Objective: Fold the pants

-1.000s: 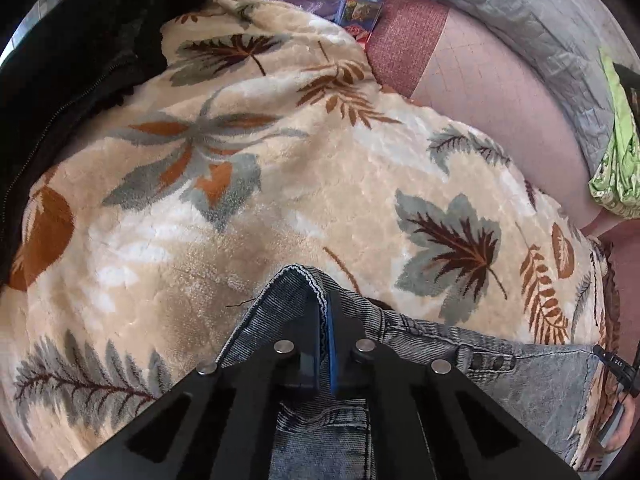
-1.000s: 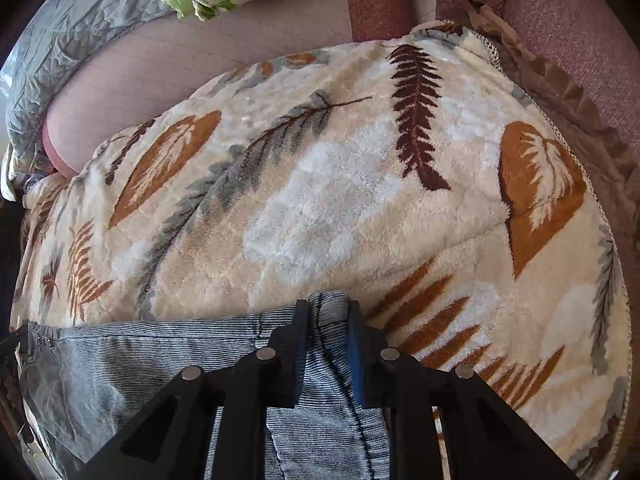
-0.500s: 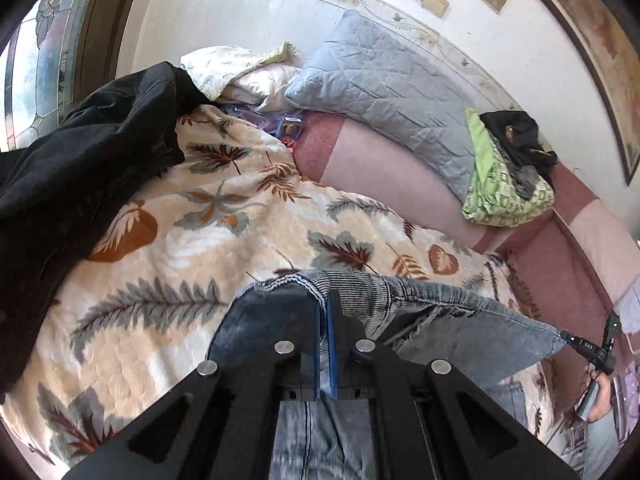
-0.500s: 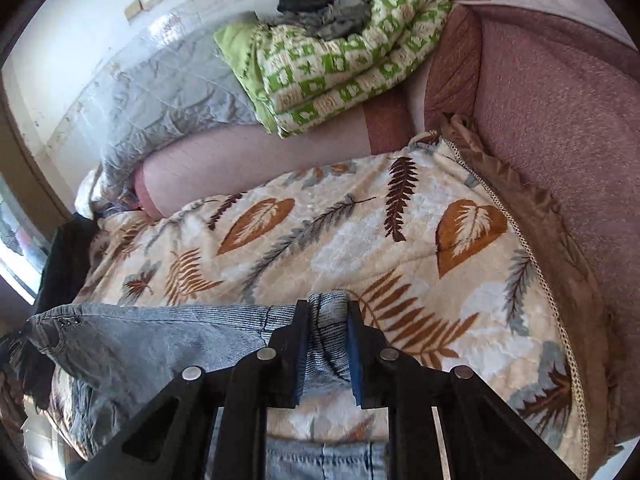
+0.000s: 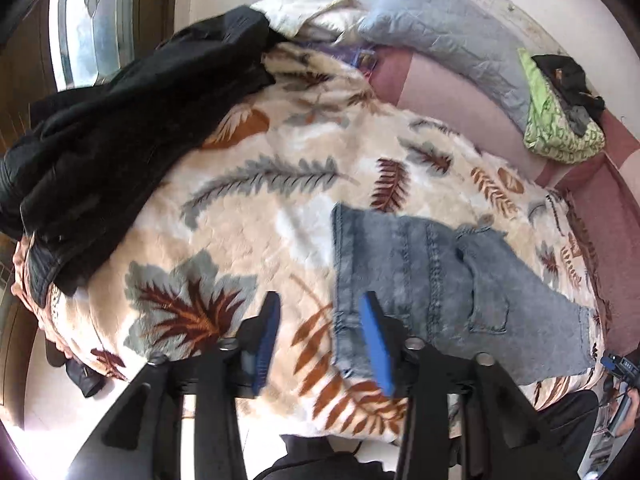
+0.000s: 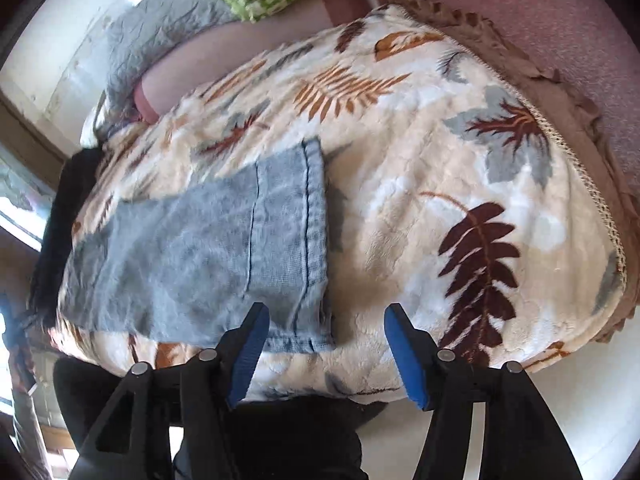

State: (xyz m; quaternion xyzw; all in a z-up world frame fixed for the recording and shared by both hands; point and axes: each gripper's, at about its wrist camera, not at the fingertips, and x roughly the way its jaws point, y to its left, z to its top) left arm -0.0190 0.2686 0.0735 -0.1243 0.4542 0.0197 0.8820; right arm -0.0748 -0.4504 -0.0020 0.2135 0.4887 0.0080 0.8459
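Note:
The grey-blue denim pants (image 5: 440, 284) lie folded flat on a leaf-patterned blanket (image 5: 256, 216); they also show in the right wrist view (image 6: 208, 256). My left gripper (image 5: 320, 340) is open and empty, raised above the blanket at the folded pants' left edge. My right gripper (image 6: 324, 352) is open and empty, raised above the pants' right edge near the blanket's front edge. Neither gripper touches the pants.
A black jacket (image 5: 104, 152) lies on the blanket's left side. A grey quilted pillow (image 5: 452, 40) and a green patterned bundle (image 5: 560, 128) rest along the pink sofa back (image 5: 452, 96). The brown-fringed blanket edge (image 6: 592, 184) runs along the right.
Both grippers were shut on the pants and lifted them; now both have opened and pulled back. The pants lie folded flat on the blanket.

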